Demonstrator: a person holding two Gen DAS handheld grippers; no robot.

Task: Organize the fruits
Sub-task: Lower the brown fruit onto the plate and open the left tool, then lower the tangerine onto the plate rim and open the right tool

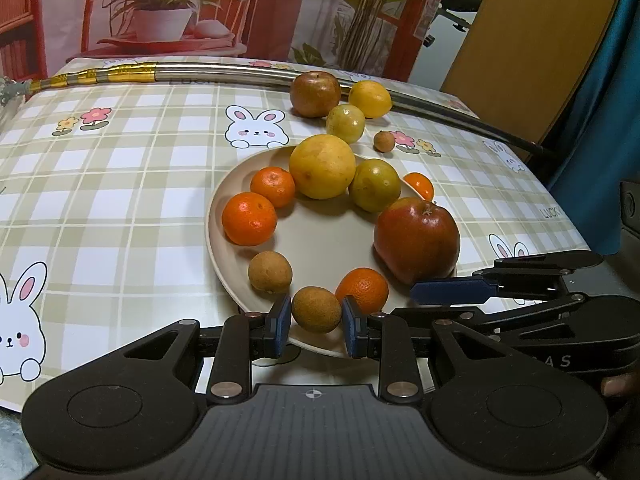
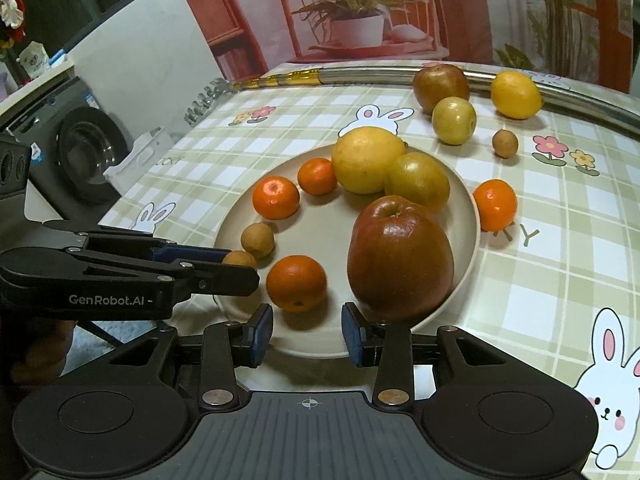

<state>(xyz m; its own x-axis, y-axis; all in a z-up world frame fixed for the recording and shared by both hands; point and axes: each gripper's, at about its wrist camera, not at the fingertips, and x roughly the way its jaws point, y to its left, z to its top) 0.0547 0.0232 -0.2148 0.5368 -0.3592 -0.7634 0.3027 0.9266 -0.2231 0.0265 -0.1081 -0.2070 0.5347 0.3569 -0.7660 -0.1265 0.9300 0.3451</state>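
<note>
A small brown fruit (image 1: 316, 309) is clamped by the left gripper (image 1: 316, 322) over the plate (image 1: 224, 256); the right gripper (image 2: 307, 334) is held slightly parted, empty, beside a tangerine (image 2: 296, 283).

In the right wrist view, the black left gripper (image 2: 240, 258) covers most of a small tan round fruit (image 2: 239, 258), so only its top shows above the blue pads. Beyond the same tongs, the big red apple (image 2: 400, 254) hides part of the beige round plate's rim (image 2: 464, 240). In the left wrist view, that apple (image 1: 416, 238) screens the lower half of an orange mandarin (image 1: 419, 185) further off. Letters on the checked tablecloth (image 2: 560, 264) right of the tongs are partly covered and unreadable.
</note>
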